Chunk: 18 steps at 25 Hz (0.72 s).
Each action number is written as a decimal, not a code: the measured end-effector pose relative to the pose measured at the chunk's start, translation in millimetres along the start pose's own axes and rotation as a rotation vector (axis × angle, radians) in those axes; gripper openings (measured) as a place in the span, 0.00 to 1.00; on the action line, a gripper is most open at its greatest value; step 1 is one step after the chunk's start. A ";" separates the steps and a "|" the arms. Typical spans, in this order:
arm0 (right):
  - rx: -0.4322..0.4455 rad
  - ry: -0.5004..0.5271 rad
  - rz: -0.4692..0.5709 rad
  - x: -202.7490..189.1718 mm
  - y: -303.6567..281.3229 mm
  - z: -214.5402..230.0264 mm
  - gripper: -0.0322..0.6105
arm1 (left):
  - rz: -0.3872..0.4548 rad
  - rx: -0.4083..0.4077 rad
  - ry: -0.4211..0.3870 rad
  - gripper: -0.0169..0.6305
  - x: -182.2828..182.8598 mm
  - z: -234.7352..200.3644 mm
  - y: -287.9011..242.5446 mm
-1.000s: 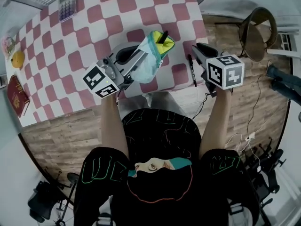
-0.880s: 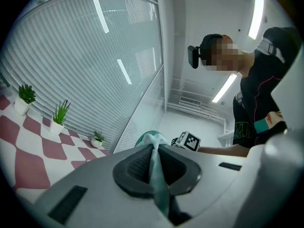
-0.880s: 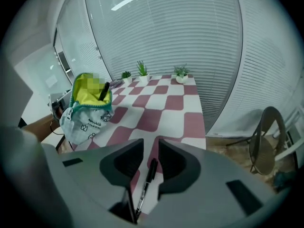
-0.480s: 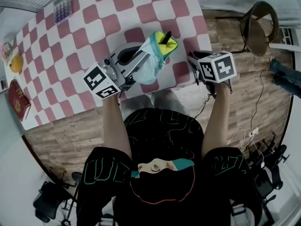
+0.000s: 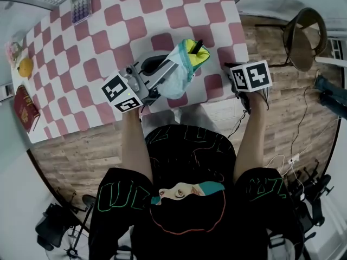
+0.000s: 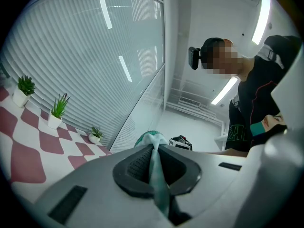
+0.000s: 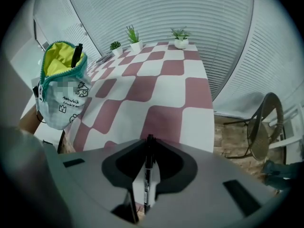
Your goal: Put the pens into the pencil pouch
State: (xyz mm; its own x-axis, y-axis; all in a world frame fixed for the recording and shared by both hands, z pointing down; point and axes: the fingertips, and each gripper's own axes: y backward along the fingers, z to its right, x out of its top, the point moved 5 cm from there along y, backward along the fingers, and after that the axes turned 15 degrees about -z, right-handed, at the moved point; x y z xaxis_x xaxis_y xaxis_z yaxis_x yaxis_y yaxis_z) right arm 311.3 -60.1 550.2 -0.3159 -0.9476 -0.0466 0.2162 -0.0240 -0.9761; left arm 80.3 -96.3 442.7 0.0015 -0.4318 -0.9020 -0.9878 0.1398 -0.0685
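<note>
A pale blue pencil pouch (image 5: 181, 69) with a yellow lining stands open on the checkered table (image 5: 108, 31), a black pen (image 5: 198, 45) sticking out of its mouth. My left gripper (image 5: 167, 73) is shut on the pouch's fabric (image 6: 153, 137), which is pinched between its pads. My right gripper (image 5: 233, 73) points steeply down at the table's front right edge. In the right gripper view its jaws (image 7: 148, 144) have just been closing around a second black pen (image 7: 148, 170). That pen lies along the gap, and a strip of table shows beside it. The pouch (image 7: 61, 87) stands to the left.
A calculator (image 5: 79, 10), an orange fruit (image 5: 25, 66) and a red book (image 5: 26, 108) sit at the table's far left. Small potted plants (image 7: 180, 34) line the far edge. A round chair (image 5: 305, 37) stands on the wood floor to the right.
My right gripper has come down and tipped over the black pen at the table's front right edge, and now hides it in the head view. The left gripper and pouch have stayed put.
</note>
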 end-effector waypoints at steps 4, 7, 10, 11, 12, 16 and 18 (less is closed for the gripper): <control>0.039 -0.018 0.095 21.5 12.9 -2.2 0.15 | -0.014 0.012 -0.025 0.03 9.2 0.3 5.7; 0.043 -0.011 0.186 37.0 26.3 -7.1 0.15 | -0.012 0.024 -0.039 0.04 15.1 0.2 9.8; 0.047 0.015 0.264 49.1 37.8 -15.3 0.15 | 0.002 0.033 -0.054 0.04 22.9 0.0 13.5; 0.049 0.021 0.290 53.5 41.6 -17.8 0.15 | 0.007 0.035 -0.060 0.04 26.0 0.1 14.7; 0.051 0.024 0.314 57.5 45.6 -19.7 0.15 | 0.010 0.038 -0.067 0.04 28.8 0.5 15.9; 0.052 0.019 0.408 72.8 65.3 -23.7 0.15 | 0.023 0.056 -0.098 0.03 41.4 2.7 23.4; 0.056 0.026 0.454 81.9 76.1 -27.2 0.15 | 0.038 0.069 -0.114 0.03 49.5 2.3 28.7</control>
State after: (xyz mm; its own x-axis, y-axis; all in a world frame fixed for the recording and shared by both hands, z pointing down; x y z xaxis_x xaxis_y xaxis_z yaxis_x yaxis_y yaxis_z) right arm 276.8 -131.0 466.3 -0.2010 -0.8580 -0.4727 0.3871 0.3738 -0.8429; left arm 52.4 -111.6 395.1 -0.0138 -0.3211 -0.9469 -0.9745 0.2164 -0.0592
